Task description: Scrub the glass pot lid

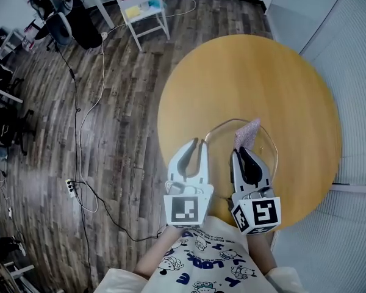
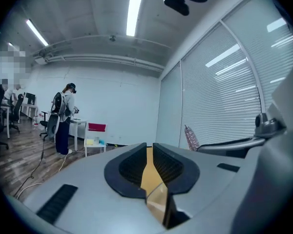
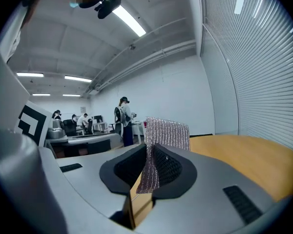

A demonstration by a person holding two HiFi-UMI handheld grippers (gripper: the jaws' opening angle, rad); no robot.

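Observation:
A clear glass pot lid [image 1: 222, 140] lies on the round wooden table [image 1: 250, 72], close to the near edge. My left gripper [image 1: 202, 143] reaches to the lid's left rim with its jaws closed on it; in the left gripper view a glassy edge sits low in the narrow slit of that gripper [image 2: 149, 154]. Over the lid, my right gripper [image 1: 243, 151] is shut on a pinkish silver mesh scrub cloth [image 1: 249, 132]. The cloth [image 3: 167, 133] stands up out of the right gripper [image 3: 149, 165] and also shows in the left gripper view as a cloth [image 2: 190, 138].
A white chair with a red back [image 1: 140, 5] stands beyond the table. Cables and a power strip [image 1: 70, 188] lie on the wood floor at the left. Office chairs [image 1: 52, 14] are at the far left. Window blinds [image 1: 354, 72] run along the right. A person [image 2: 63, 118] stands far off.

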